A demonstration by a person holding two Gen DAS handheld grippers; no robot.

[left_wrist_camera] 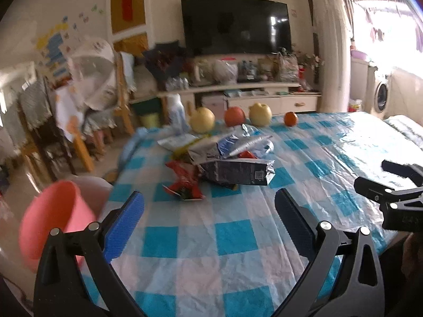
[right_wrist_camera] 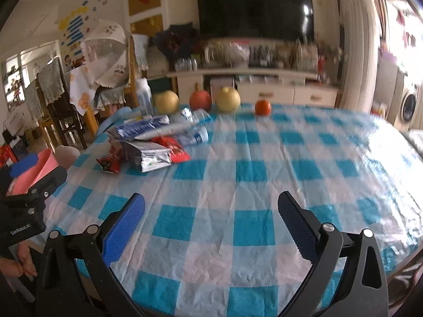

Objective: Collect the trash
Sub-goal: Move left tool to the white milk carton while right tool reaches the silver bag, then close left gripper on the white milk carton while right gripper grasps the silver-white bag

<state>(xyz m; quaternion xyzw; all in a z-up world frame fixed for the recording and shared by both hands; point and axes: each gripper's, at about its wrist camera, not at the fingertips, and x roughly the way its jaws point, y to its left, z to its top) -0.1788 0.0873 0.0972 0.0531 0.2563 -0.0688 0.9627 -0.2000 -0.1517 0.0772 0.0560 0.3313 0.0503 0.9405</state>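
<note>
A pile of trash lies on the blue-checked table: a dark foil bag point(left_wrist_camera: 235, 173), red wrappers point(left_wrist_camera: 185, 182), blue-white packets point(left_wrist_camera: 238, 142) and a crushed plastic bottle point(right_wrist_camera: 194, 134). The same pile shows left of centre in the right wrist view, with the silver foil bag point(right_wrist_camera: 148, 157). A pink bin point(left_wrist_camera: 53, 219) stands off the table's left edge. My left gripper point(left_wrist_camera: 210, 208) is open and empty, short of the pile. My right gripper point(right_wrist_camera: 211, 211) is open and empty over bare tablecloth, right of the pile.
Two yellow pears point(left_wrist_camera: 202, 120), a red fruit point(left_wrist_camera: 234, 116) and a small orange point(left_wrist_camera: 290, 119) line the table's far edge, with a clear bottle point(left_wrist_camera: 175, 113) beside them. Chairs point(left_wrist_camera: 42, 132) stand to the left. A TV cabinet point(left_wrist_camera: 238, 89) is behind.
</note>
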